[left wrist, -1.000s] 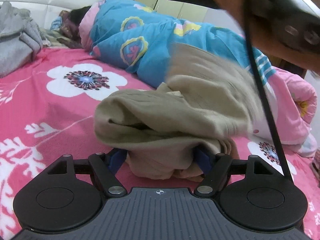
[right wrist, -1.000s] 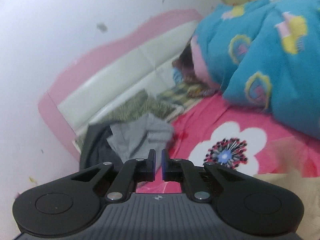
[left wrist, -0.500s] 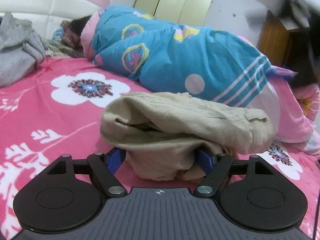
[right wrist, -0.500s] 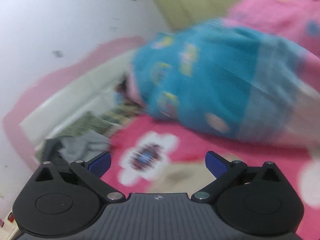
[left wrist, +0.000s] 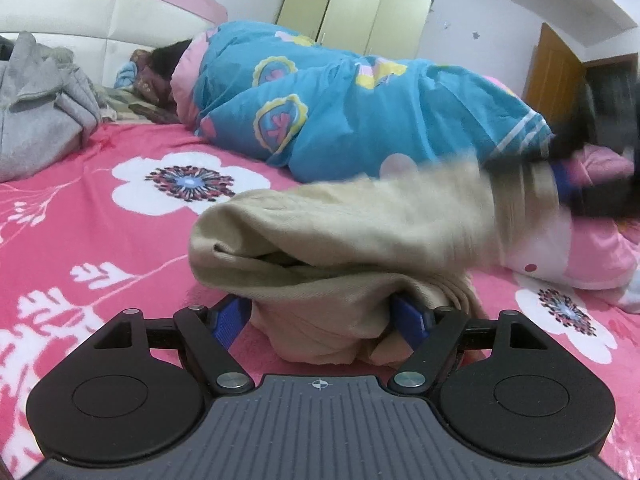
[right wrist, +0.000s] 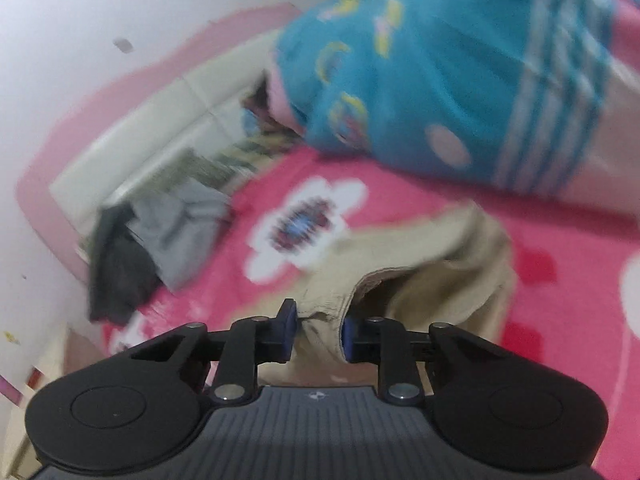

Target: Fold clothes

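On the pink bedsheet (left wrist: 100, 216), beige trousers (left wrist: 340, 236) lie bunched (far end blurred).

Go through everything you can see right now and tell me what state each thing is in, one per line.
beige trousers: bunched on the bed, held at both ends
left gripper: closed on the trousers
right gripper: closed on the trousers' edge
grey garment: crumpled, unfolded
blue quilt: heaped over a person lying down
wardrobe: doors shut
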{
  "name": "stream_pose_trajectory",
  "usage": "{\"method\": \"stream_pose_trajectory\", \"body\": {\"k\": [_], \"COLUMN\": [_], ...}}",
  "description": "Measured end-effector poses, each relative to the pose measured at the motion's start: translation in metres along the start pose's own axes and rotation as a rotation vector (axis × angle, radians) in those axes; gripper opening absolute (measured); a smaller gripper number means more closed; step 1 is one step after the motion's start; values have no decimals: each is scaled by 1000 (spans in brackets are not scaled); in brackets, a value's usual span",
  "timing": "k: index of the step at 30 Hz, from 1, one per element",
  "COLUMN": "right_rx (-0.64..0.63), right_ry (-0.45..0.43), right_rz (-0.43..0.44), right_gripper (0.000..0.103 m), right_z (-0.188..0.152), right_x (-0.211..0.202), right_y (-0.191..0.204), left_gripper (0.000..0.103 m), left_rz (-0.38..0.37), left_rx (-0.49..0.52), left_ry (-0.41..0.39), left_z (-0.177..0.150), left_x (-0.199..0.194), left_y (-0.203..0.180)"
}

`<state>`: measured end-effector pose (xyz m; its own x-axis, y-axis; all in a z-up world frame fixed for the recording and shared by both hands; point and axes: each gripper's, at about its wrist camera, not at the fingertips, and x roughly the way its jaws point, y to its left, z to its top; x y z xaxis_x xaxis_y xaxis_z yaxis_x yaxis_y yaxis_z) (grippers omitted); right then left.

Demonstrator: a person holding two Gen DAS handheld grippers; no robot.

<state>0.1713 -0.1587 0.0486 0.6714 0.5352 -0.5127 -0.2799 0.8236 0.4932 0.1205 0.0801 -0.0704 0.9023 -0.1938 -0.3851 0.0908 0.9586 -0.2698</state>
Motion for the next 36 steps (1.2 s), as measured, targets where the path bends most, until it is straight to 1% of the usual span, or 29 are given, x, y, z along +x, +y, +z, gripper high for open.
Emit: {"method": "stream_pose_trajectory", "body": {"k": [3, 9, 12, 15, 17, 19, 20, 21, 22, 23, 24, 26, 27, 28, 31, 34, 35, 36], "right_rx": [-56, -264, -376, -443, -477, -493, -492, -491, -486, -477, -444, -310, -243, -176, 25, 226, 269, 279], "right_ry": [-26, 27, 76, 155, 196, 183, 160, 136, 111, 84, 66, 60, 58, 55, 45, 36, 35, 38], "right_rz": [61, 109, 112, 72, 45, 42, 53, 64, 71, 74, 68, 36, 20, 4, -43, -91, -94, -81], "right_gripper": [24, 24, 24, 28, 33, 47, 51, 63, 70, 73, 77, 88, 97, 102, 103, 103, 103, 103], "right_z": [30, 75, 80, 77, 75, 73, 75, 76, 78, 81, 80, 68, 62, 56, 38, 19, 14, 11], "right_x": [18, 94, 141, 180, 201, 197, 187, 177, 167, 155, 143, 120, 108, 97, 62, 27, 23, 30], "right_y": [31, 115, 154, 177, 188, 191, 189, 188, 185, 179, 165, 119, 96, 73, 3, -66, -80, -82], "left_gripper": [77, 77, 77, 77, 77, 77, 77, 77, 77, 77, 77, 77, 77, 77, 77, 77, 76, 76], "left_rz": [-1, -8, -15, -22, -28, -29, -28, -29, -31, -32, -34, -36, -38, -41, -55, -59, -57, -54], "left_rx": [14, -1, -19, -33, -39, -39, -38, -40, -43, -47, -50, -57, -60, -69, -111, -126, -123, -117], "left_ry": [-4, 8, 17, 32, 42, 41, 39, 39, 38, 38, 38, 38, 38, 39, 52, 54, 52, 53], "left_z": [-1, -1, 0, -1, -2, -2, -2, -2, -2, -2, -2, -1, -1, -1, 1, 0, -1, -2], "left_x": [0, 2, 4, 5, 6, 5, 4, 4, 4, 4, 4, 4, 4, 4, 6, 7, 7, 8], "left_y": [-3, -4, 0, 4, 6, 6, 7, 7, 7, 8, 8, 9, 10, 11, 17, 18, 17, 16]}}
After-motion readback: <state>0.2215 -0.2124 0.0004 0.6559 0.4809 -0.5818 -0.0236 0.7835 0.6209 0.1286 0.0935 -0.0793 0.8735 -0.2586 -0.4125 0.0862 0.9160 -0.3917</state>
